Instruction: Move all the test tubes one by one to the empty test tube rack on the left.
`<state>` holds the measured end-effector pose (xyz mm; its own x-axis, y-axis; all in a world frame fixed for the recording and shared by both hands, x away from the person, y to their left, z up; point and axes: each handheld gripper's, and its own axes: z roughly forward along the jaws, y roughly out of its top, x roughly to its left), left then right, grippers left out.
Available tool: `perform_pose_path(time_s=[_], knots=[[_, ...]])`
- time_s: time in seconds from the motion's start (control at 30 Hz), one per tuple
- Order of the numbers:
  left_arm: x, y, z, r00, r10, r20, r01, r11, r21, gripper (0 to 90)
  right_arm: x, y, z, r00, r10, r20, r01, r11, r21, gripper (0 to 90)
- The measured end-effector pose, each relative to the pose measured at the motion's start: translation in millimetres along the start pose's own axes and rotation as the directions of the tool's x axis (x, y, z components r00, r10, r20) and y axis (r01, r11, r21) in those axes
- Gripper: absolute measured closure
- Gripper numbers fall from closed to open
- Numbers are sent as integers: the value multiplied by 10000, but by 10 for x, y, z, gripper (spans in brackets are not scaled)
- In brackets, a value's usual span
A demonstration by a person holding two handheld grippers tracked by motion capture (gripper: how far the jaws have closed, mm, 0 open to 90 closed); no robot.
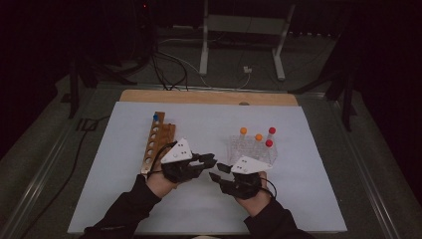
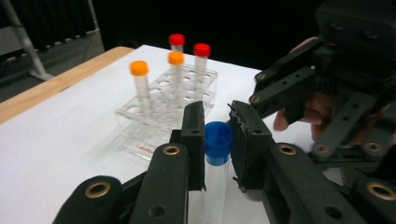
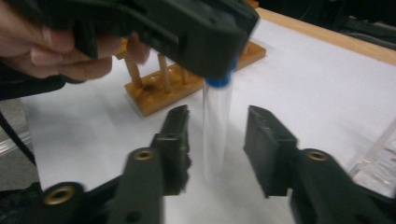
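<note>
Tube first: the clear plastic test tube with the blue screw cap point(image 2: 217, 142) sits between the pads of my left gripper point(image 2: 217, 140), which are closed on it at the cap, so the tube hangs upright from that grip above the white table cover point(image 1: 119, 189). In the right gripper view the same tube drops down from the left gripper's black body, and its clear lower part stands between the two black jaws of my right gripper point(image 3: 217, 140); those jaws stand apart from the glassy wall on both sides, with a gap visible to either pad, so that gripper is open around the tube and not pressing on it. From the high view both grippers meet near the middle of the table, my left gripper point(image 1: 206, 160) pointing toward my right gripper point(image 1: 216, 172), tips close together. Behind my right hand stands the clear plastic tube rack point(image 1: 249, 147) holding two orange-capped tubes point(image 1: 243, 131) and two red-capped tubes point(image 1: 271, 130). To the left lies the long wooden rack with a row of round holes point(image 1: 152, 147), a small blue cap point(image 1: 156, 118) showing at its far end
</note>
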<state>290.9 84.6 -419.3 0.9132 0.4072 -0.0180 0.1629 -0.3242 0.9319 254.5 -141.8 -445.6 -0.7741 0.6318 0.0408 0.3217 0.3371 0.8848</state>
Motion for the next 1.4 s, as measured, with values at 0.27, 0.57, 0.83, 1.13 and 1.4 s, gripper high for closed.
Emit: perform_pose_path(time_s=[0.27,0.57,0.83,1.13,1.4], knots=[[189,72,-174,9979,-162,-625,156,9998,-91,776,-43,19,-53,9996,223,162,-218,9994,-286,265],[396,192,-372,9892,-95,-1461,64,9997,-215,776,-70,22,-78,9983,422,412,-404,9982,-442,24],[622,258,-547,9720,-181,-2341,129,9996,-234,776,-100,17,-129,9992,319,222,-304,9975,-635,0],[920,276,-793,9380,-480,-3434,388,9987,-336,776,-105,16,-159,9995,263,155,-250,9966,-786,0],[1170,193,-957,8962,-858,-4352,747,9963,-425,776,-114,13,-157,9994,317,97,-309,9964,-785,0]])
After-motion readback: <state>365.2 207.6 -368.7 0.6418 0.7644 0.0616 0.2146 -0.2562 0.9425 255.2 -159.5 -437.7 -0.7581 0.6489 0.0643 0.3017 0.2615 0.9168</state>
